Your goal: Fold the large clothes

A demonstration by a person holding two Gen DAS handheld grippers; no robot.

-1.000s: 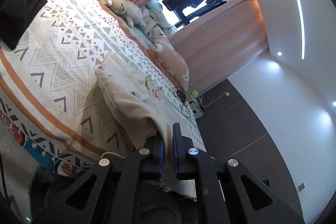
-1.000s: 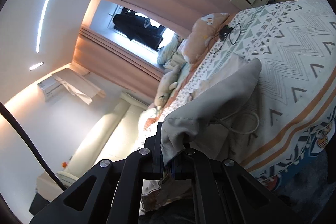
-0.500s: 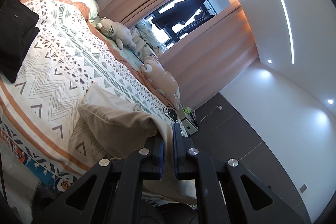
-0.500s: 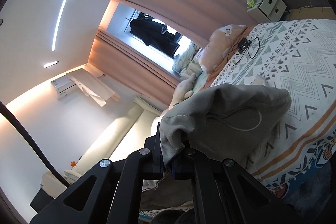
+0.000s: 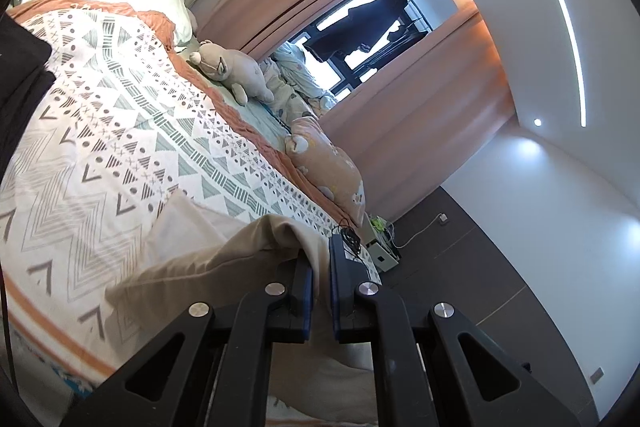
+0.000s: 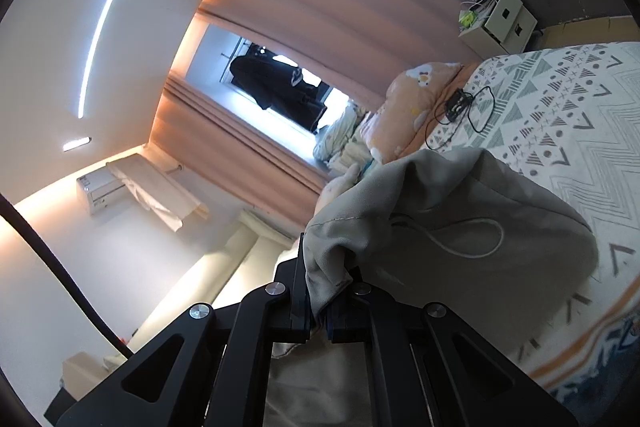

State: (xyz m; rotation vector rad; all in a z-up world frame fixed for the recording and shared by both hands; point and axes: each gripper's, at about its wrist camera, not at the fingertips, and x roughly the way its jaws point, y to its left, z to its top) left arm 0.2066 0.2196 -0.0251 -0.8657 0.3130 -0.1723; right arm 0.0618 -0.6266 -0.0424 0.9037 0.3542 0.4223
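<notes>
A large beige garment (image 5: 200,259) with a white drawstring (image 6: 472,247) hangs between both grippers above the patterned bedspread (image 5: 120,131). My left gripper (image 5: 320,259) is shut on one edge of the cloth, which runs down between its blue pads. In the right wrist view the same garment (image 6: 460,227) bulges over the bed, and my right gripper (image 6: 320,287) is shut on a bunched corner of it. Most of the cloth below the fingers is hidden by the gripper bodies.
A dark folded item (image 5: 20,83) lies at the left of the bed. Plush toys (image 5: 232,71) and a peach pillow (image 5: 332,167) line the far side by the curtains. A black cable and device (image 6: 460,107) lie on the bedspread. A white bedside cabinet (image 6: 500,23) stands beyond.
Both grippers have carried the garment further over the bed; its free part has lifted off the bedspread and now bulges close in front of the fingers. Both grips stay shut.
</notes>
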